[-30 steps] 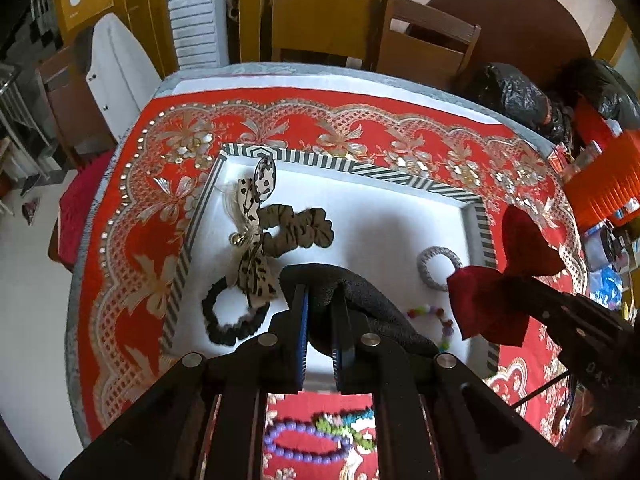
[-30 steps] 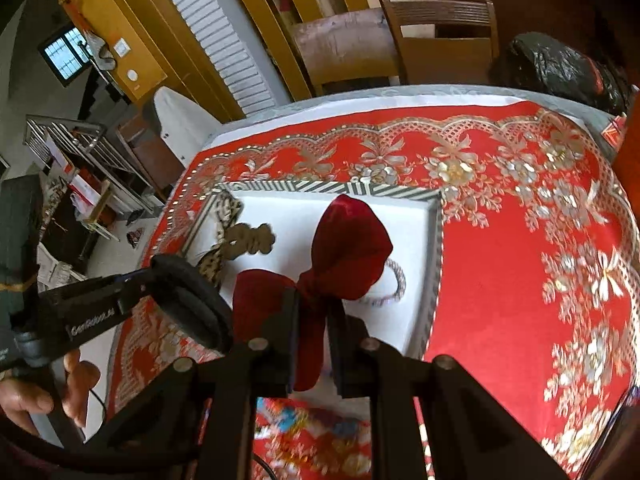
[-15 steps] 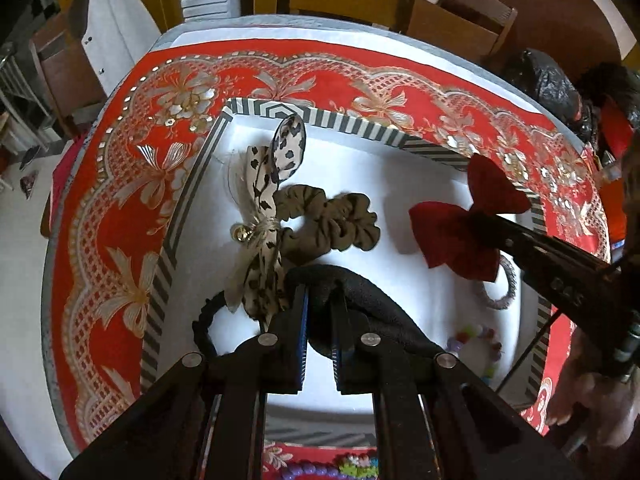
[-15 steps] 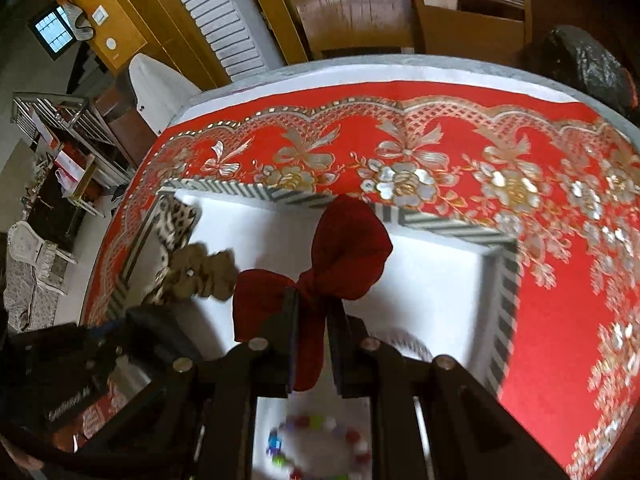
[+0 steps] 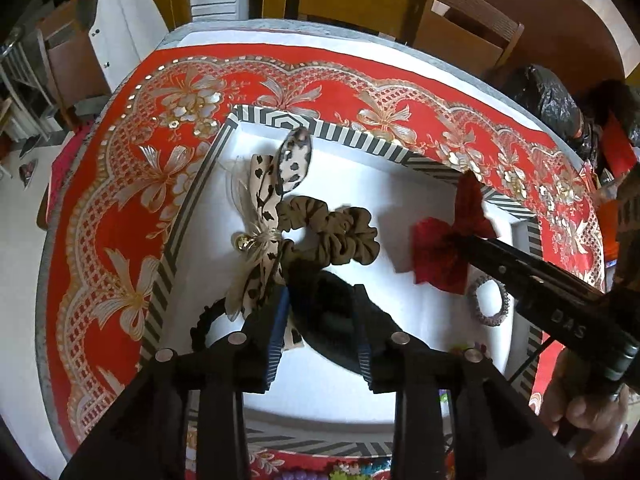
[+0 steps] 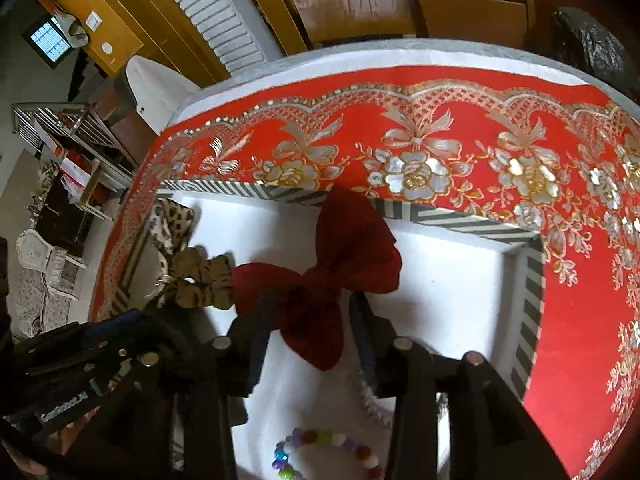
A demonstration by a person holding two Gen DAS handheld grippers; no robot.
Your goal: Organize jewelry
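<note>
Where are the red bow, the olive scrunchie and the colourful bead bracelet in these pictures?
red bow (image 6: 356, 240), right wrist view, on its upper loop.
olive scrunchie (image 5: 344, 236), left wrist view, on its ruffled fabric.
colourful bead bracelet (image 6: 310, 437), right wrist view, on a dark red bead of its top arc.

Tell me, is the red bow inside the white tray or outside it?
Inside. The red bow lies on the white tray's floor, within its striped rim, between the right gripper's opening jaws.

bead bracelet cut off by right wrist frame's bottom edge, part behind finger; grey hair tie half hidden behind right gripper arm; black scrunchie mostly under leopard bow; red bow edges motion-blurred
</note>
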